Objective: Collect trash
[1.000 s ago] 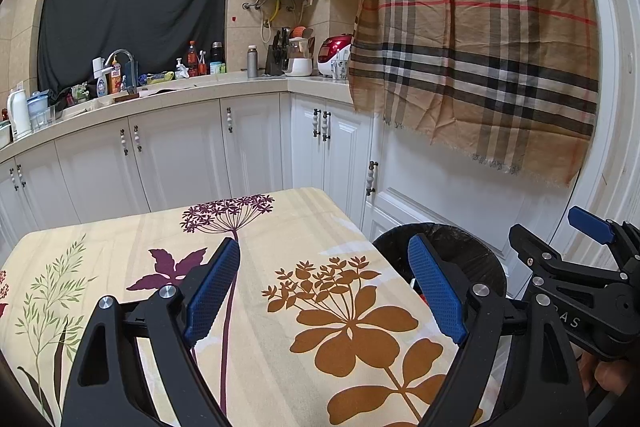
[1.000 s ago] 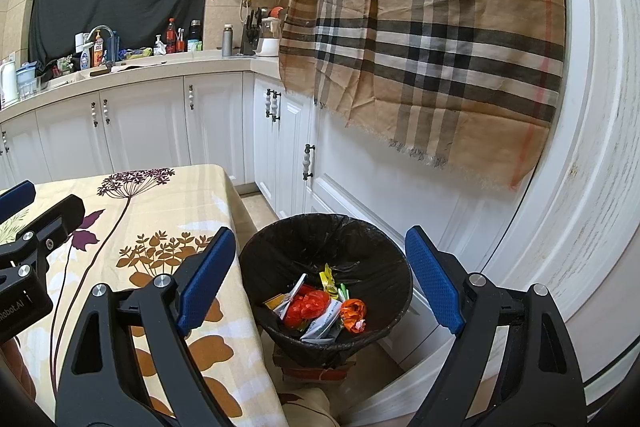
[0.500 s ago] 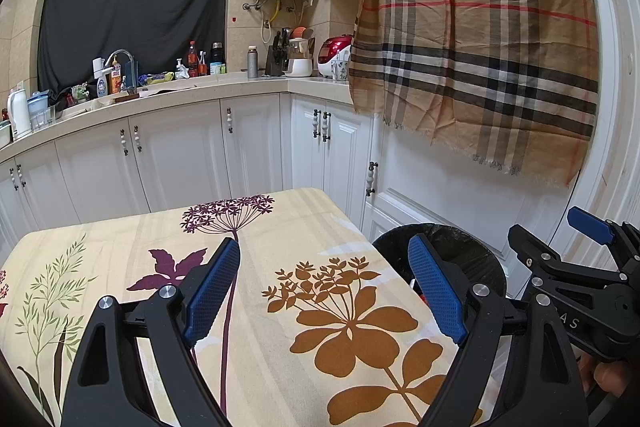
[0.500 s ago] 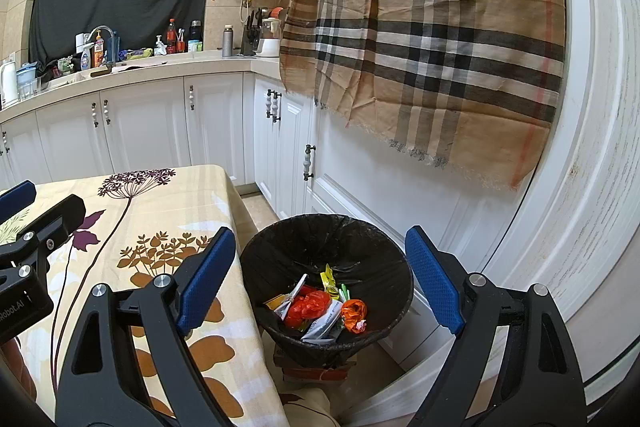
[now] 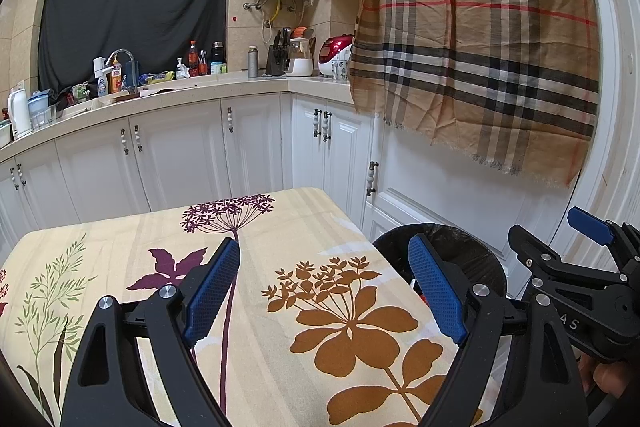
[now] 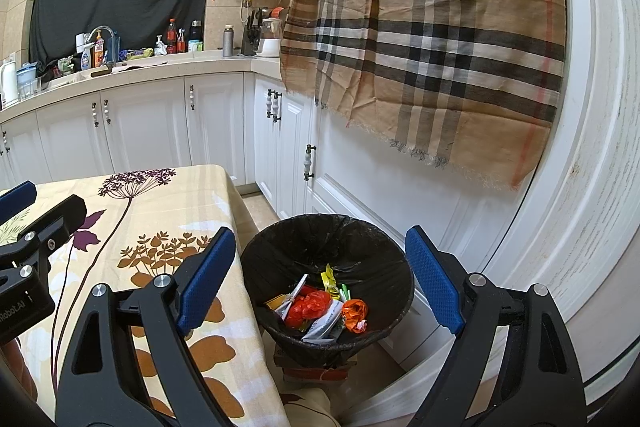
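We see the flower-printed tablecloth (image 5: 280,307) filling the view from six to nine o'clock, bare under our left gripper (image 5: 324,287), whose jaws stand wide with nothing between them. At three o'clock of it sits the black-lined bin (image 6: 360,239). Our right gripper (image 6: 320,279) hangs over it, equally wide and empty. The trash (image 6: 320,311) (red, orange, white wrappers) lies in the bin's bottom.

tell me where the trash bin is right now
In the right wrist view, the trash bin sits on the floor just right of the table, below the white cabinets.
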A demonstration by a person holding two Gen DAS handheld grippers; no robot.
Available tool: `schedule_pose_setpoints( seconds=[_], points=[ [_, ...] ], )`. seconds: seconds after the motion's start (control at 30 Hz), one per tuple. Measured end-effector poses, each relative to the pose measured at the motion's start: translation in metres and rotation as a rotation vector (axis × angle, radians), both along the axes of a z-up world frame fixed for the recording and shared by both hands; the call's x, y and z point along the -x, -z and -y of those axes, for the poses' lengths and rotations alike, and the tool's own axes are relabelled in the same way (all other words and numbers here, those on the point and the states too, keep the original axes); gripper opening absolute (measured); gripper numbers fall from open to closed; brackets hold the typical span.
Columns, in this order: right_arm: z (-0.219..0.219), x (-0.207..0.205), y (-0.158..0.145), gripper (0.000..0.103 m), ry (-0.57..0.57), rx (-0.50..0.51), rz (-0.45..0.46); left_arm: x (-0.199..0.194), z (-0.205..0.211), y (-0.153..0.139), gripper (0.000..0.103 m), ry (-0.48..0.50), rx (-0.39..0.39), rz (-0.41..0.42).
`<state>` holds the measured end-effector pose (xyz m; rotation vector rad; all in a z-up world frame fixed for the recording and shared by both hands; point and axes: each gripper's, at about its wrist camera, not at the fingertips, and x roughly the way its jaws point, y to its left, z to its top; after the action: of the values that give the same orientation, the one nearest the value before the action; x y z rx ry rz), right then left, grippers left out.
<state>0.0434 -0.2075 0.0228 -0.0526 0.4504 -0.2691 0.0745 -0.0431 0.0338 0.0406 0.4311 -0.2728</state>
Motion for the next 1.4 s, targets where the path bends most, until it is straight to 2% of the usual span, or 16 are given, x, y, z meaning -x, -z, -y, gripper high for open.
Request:
schedule_pose_setpoints(
  seconds=[1.17, 1.4],
  points=[
    [-0.0019, 0.0015, 0.0001, 0.084, -0.002, -0.001, -0.002, -0.0003, -0.0066, -0.0008, 0.085, -0.032, -0.010, -0.005],
    [-0.0021, 0.0012, 0.0005, 0.084, -0.002, -0.001, -0.004, -0.0045, -0.0081, 0.0021, 0.087, -0.020, 0.013, -0.040]
  ],
)
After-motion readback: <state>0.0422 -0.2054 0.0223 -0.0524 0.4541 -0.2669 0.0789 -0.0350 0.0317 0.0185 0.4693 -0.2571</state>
